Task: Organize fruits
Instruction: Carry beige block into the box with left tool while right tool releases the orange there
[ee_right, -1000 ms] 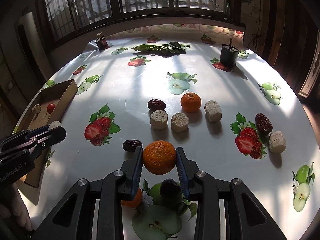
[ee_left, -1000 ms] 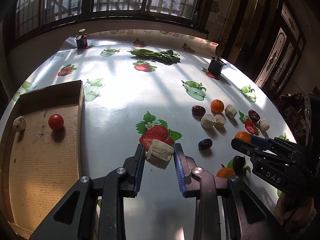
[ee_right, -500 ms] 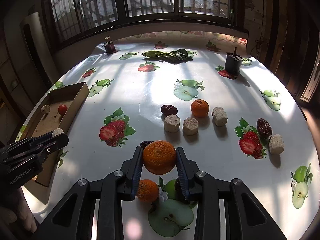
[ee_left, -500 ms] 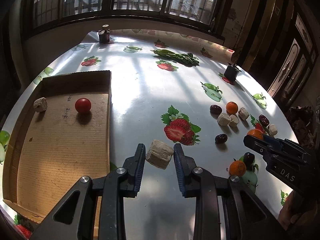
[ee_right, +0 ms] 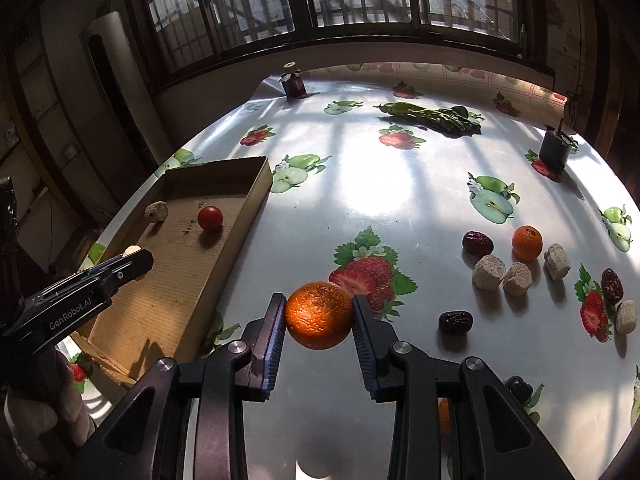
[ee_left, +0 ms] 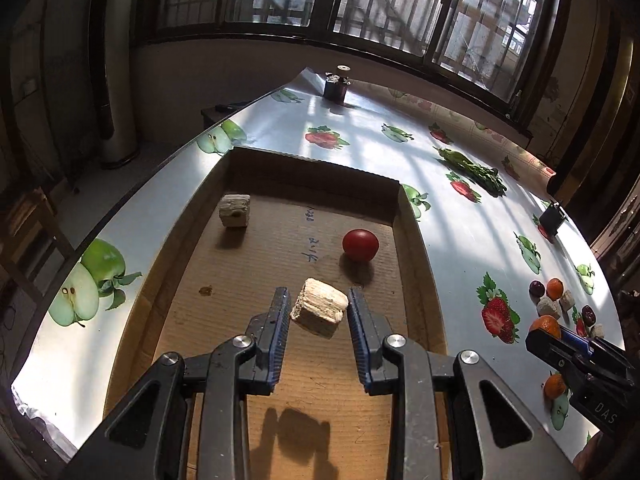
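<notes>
Left wrist view now has my left gripper (ee_left: 319, 314) over the cardboard tray (ee_left: 412, 240) instead of the table, pinching the pale chunk (ee_left: 319, 313), so I reckon dropping it's next. My right gripper (ee_right: 319, 316) follows, clamped on the orange (ee_right: 319, 315), short of the tray.

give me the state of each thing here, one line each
left tool: shut on pale chunk, held above the box floor
right tool: shut on orange, over the table
cardboard box: open-topped, holding a red tomato and a second pale piece
loose orange: resting on the table, not in the box
dark dates: loose on the table
green vegetables: lying flat at the far side
</notes>
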`<state>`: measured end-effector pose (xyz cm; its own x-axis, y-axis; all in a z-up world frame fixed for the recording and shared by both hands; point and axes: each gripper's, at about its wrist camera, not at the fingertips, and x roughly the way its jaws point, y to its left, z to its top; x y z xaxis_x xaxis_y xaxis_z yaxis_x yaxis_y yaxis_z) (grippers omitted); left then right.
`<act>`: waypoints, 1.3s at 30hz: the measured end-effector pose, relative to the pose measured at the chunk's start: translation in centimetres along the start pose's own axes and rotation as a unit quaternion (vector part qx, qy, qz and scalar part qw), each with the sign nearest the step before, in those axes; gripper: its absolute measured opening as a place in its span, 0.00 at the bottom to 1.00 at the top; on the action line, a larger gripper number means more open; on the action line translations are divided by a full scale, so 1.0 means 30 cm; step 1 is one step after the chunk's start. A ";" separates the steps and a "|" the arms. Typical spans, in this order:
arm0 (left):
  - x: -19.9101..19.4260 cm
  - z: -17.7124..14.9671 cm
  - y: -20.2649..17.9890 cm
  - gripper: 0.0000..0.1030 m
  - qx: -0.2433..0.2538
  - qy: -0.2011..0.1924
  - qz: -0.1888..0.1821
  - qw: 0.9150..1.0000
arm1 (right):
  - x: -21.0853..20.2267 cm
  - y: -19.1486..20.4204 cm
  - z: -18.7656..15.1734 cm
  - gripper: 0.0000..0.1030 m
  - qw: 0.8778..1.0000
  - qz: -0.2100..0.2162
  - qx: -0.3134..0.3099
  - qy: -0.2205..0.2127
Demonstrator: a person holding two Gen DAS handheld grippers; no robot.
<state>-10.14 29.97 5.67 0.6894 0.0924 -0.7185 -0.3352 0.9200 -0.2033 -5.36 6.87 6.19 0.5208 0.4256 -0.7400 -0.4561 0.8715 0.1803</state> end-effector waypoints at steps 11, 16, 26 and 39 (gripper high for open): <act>0.131 0.142 0.166 0.27 0.003 0.059 0.045 0.997 | 0.239 0.304 0.131 0.35 0.995 0.051 -0.079 0.041; 0.246 0.166 0.186 0.27 0.010 0.113 0.054 0.992 | 0.368 0.335 0.173 0.35 0.991 0.046 -0.096 0.080; 0.288 0.165 0.180 0.28 0.014 0.126 0.060 0.990 | 0.464 0.336 0.190 0.35 0.988 0.029 -0.105 0.106; 0.153 0.188 0.205 0.55 -0.037 0.077 0.028 0.996 | 0.373 0.318 0.207 0.63 0.994 0.043 -0.081 0.056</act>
<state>-5.42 38.21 4.88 0.5637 0.0786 -0.8222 -0.4215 0.8835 -0.2046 0.61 21.47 3.65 0.3959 0.4591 -0.7953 -0.6109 0.7783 0.1452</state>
